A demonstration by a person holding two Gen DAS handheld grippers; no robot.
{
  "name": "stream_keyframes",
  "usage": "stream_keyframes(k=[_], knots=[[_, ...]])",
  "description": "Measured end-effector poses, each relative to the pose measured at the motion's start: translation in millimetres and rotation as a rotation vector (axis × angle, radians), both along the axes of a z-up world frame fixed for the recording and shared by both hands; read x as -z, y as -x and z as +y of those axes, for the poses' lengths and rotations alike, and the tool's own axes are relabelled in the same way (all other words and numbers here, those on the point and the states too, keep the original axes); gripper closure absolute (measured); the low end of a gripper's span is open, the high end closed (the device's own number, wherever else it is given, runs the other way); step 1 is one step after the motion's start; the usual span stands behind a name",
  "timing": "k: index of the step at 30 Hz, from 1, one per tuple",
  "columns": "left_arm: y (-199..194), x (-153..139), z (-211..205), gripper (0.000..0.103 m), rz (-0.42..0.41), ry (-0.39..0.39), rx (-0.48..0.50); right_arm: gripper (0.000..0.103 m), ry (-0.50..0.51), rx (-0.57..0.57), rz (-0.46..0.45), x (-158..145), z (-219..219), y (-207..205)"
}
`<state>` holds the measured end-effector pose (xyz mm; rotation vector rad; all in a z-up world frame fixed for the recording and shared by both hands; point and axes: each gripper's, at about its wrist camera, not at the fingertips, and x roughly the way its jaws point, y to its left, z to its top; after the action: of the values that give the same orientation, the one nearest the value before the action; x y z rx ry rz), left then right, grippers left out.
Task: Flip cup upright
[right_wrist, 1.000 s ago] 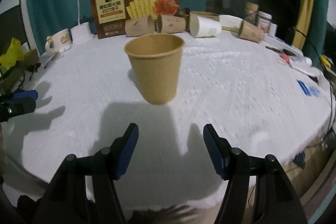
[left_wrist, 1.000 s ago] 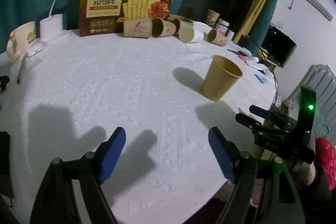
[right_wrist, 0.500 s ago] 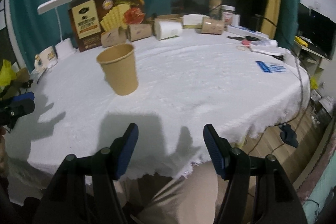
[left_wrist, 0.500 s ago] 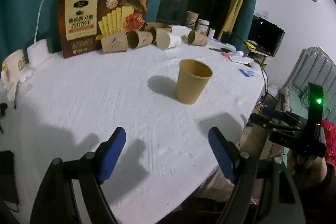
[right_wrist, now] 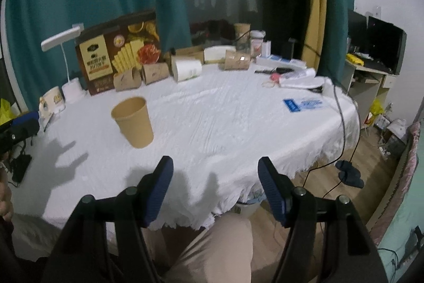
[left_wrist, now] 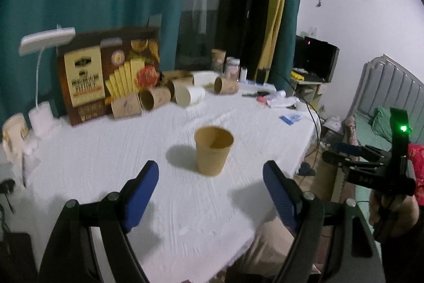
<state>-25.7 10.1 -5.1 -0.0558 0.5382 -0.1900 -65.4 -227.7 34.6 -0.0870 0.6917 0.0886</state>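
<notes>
A plain brown paper cup (left_wrist: 213, 151) stands upright, mouth up, on the white tablecloth (left_wrist: 132, 150); it also shows in the right wrist view (right_wrist: 134, 122). My left gripper (left_wrist: 210, 196) is open and empty, held back from the cup near the table's front edge. My right gripper (right_wrist: 215, 188) is open and empty, above the table's front edge, with the cup far off to its left. The right gripper also shows at the right of the left wrist view (left_wrist: 344, 150).
Several paper cups (left_wrist: 153, 100) lie on their sides at the back in front of a cracker box (left_wrist: 106, 76). A white desk lamp (left_wrist: 42, 76) and a mug (left_wrist: 14, 127) stand at the back left. Papers and a cable (right_wrist: 339, 108) lie at the right. My knee (right_wrist: 212, 251) is below the table edge.
Both grippers have pulled back and up away from the cup, which stays upright in place. The view now takes in the table edge and the room.
</notes>
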Motion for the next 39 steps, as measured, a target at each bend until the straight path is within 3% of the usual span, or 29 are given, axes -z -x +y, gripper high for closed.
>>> stream_keyframes(k=[3,8,12,17,24,27,31,39], knots=[[4.2,-16.0,-7.1,0.022,-0.058,-0.053,-0.03,0.037,-0.004,0.006,-0.036,-16.7,-3.6,4.8],[13.2,-37.0,-10.3,0.021,-0.153,-0.078,-0.025,0.033,0.001,0.004,-0.105,-45.9,-2.8,15.1],[22.9,-51.3,-9.7,0.008,-0.234,-0.068,-0.01,0.03,-0.002,0.001,-0.152,-65.8,-0.4,24.0],[34.3,-64.2,-13.8,0.006,-0.298,-0.114,-0.022,0.022,0.001,-0.012,-0.213,-89.6,7.6,36.7],[45.7,-75.0,-8.6,0.005,-0.352,-0.12,-0.039,0.02,0.015,-0.042,-0.299,-113.0,22.0,53.3],[49.1,-76.7,-4.6,0.005,-0.366,-0.116,-0.05,0.013,0.027,-0.054,-0.364,-121.2,29.0,64.3],[51.8,-75.6,4.8,0.005,-0.366,-0.101,-0.065,0.011,0.029,-0.068,-0.418,-127.8,36.6,73.7],[45.3,-68.4,20.9,0.005,-0.337,-0.061,-0.08,0.011,0.021,-0.071,-0.388,-119.1,44.5,60.0]])
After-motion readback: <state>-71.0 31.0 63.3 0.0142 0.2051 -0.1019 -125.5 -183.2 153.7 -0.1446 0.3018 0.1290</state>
